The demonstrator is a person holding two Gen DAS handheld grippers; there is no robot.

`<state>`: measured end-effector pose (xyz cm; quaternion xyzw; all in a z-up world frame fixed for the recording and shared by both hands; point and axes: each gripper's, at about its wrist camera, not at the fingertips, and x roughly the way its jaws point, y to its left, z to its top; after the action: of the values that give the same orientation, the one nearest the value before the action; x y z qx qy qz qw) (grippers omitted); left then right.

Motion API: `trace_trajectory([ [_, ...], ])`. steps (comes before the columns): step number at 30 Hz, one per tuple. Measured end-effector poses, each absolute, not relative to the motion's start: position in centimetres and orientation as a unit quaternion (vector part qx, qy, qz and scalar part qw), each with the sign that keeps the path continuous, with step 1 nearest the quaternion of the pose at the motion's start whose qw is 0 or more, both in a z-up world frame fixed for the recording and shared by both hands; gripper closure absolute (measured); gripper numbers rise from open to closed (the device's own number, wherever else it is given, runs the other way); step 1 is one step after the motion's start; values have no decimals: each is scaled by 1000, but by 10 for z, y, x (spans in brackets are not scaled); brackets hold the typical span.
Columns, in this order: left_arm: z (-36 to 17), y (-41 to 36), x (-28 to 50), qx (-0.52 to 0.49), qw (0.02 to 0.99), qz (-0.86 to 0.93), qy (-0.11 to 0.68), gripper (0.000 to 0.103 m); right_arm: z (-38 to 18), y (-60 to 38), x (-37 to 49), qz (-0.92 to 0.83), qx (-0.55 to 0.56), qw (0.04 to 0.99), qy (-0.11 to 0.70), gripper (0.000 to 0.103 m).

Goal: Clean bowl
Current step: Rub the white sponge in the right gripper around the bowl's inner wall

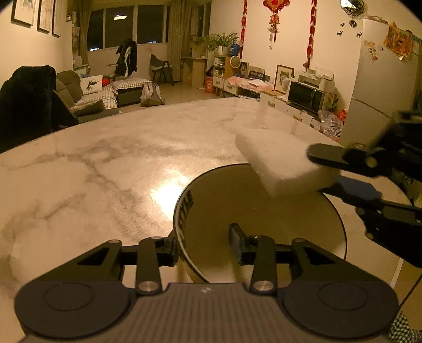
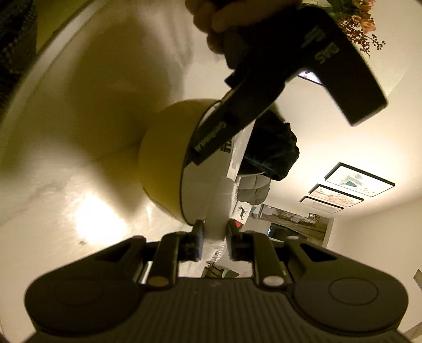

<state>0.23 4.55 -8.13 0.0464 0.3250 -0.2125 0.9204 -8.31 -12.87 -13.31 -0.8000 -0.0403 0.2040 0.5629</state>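
Note:
A cream bowl (image 1: 277, 224) with a thin dark rim and lettering inside stands upright on the marble table (image 1: 105, 171). My left gripper (image 1: 203, 234) straddles its near-left rim. The outer finger lies against the wall, and the inner finger sits inside the bowl with a visible gap to the rim. A white sponge (image 1: 279, 161) hangs over the bowl's far-right rim, with my right gripper (image 1: 320, 171) shut on it. In the right wrist view the sponge (image 2: 219, 211) is squeezed between that gripper's (image 2: 216, 229) pads, beside the bowl (image 2: 163, 158). A left finger (image 2: 219, 126) crosses the rim.
A chair draped with a dark coat (image 1: 29, 97) stands past the table's far-left edge. The table's right edge (image 1: 395, 263) runs close to the bowl. A hand (image 2: 208, 18) grips the left tool near a flower bunch (image 2: 356, 23). Bare marble lies left of the bowl.

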Motion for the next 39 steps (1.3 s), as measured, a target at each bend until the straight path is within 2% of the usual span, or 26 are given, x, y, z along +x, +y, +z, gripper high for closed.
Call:
trace_trajectory([
  [13, -81, 44, 0, 39, 921, -215, 322, 61, -142, -138, -108, 205, -811, 547, -38, 84],
  [39, -84, 52, 15, 17, 907, -261, 330, 55, -135, -128, -50, 220, -813, 538, -34, 84],
])
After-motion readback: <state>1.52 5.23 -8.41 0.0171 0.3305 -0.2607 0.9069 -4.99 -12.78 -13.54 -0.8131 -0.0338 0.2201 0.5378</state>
